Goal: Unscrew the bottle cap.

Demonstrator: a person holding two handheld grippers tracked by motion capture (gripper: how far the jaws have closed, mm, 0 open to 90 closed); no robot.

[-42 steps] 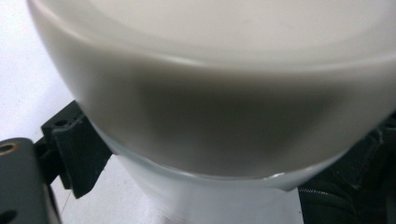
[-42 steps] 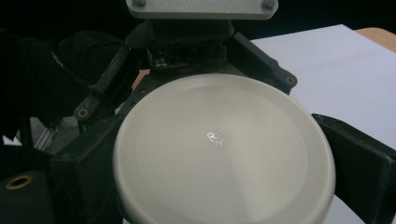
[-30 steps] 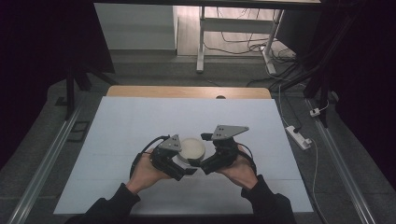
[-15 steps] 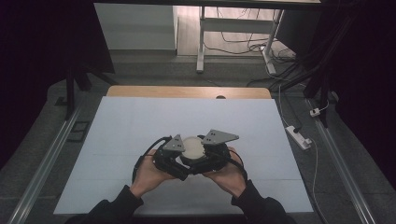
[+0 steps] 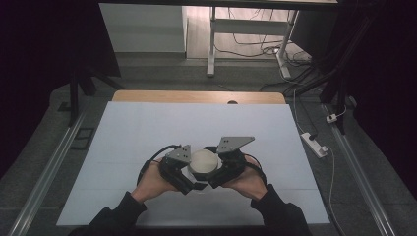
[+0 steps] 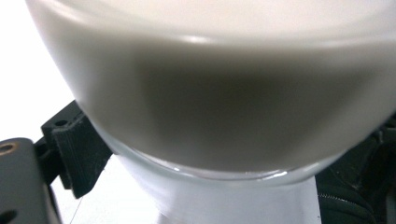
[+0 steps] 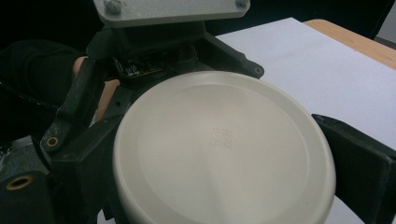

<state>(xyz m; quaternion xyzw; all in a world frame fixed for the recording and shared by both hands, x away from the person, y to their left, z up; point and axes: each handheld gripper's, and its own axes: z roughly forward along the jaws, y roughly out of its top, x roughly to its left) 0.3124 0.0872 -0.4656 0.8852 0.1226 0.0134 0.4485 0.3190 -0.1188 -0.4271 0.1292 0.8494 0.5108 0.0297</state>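
The left gripper (image 5: pixel 189 181) has drawn in closer against the jar (image 5: pixel 203 164) near the front of the white table (image 5: pixel 123 147), its jaws clamped on the frosted body. The jar stands upright, long axis vertical, cream lid (image 7: pixel 224 149) facing up. The right gripper (image 5: pixel 212 178) has closed in too, jaws clenched on the lid, so unscrewing looks ready to begin

A wooden table (image 5: pixel 147 96) carries a large white sheet (image 5: pixel 147 132) covering nearly all of it; bare wood shows as a strip along the 12 o'clock edge.
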